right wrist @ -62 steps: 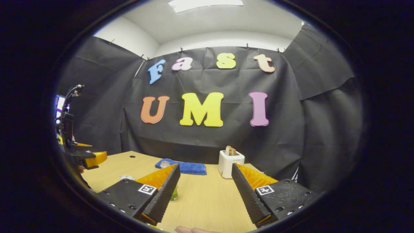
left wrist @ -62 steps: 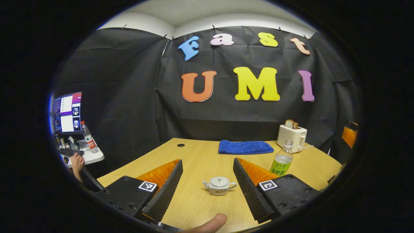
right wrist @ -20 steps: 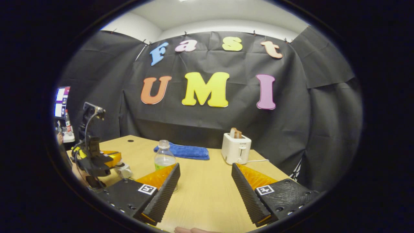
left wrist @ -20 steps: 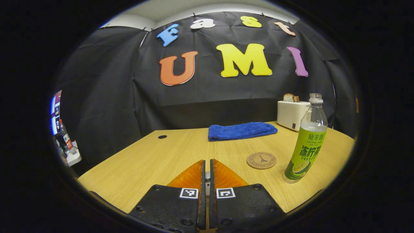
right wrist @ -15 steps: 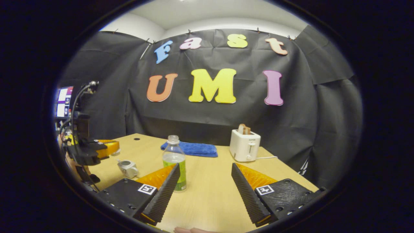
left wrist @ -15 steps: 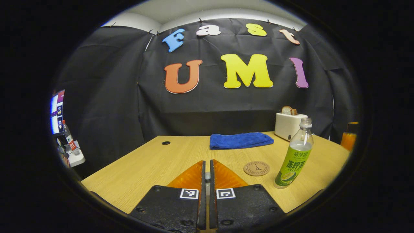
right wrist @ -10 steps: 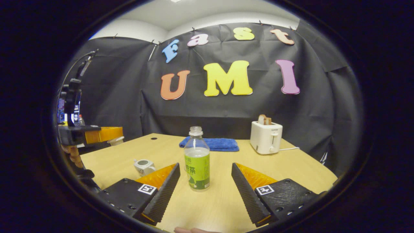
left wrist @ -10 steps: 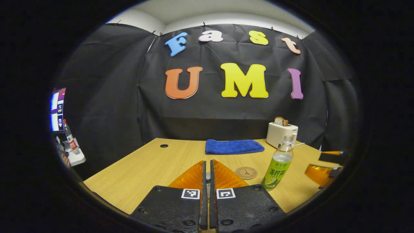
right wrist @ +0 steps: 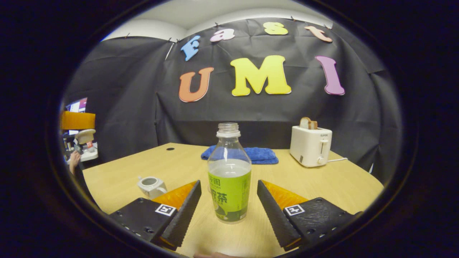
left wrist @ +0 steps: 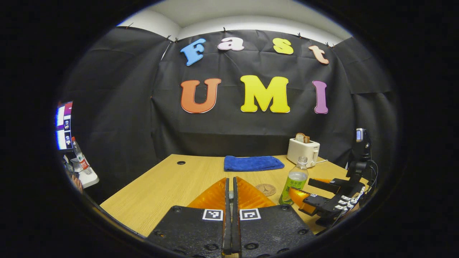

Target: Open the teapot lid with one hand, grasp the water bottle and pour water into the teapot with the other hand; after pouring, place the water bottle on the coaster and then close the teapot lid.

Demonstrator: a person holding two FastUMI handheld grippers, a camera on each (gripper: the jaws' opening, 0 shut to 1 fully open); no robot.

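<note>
Teapot (right wrist: 151, 185) sits lidless on the bench (right wrist: 322, 182), left of the uncapped water bottle (right wrist: 229, 179), which stands upright between the wide-spread fingers of the right claw (right wrist: 226, 209), untouched by either. Left claw (left wrist: 230, 215) is pinched nearly together, gripping the pale lid (right wrist: 85, 135). Coaster (left wrist: 265, 189) lies beside the bottle.
</note>
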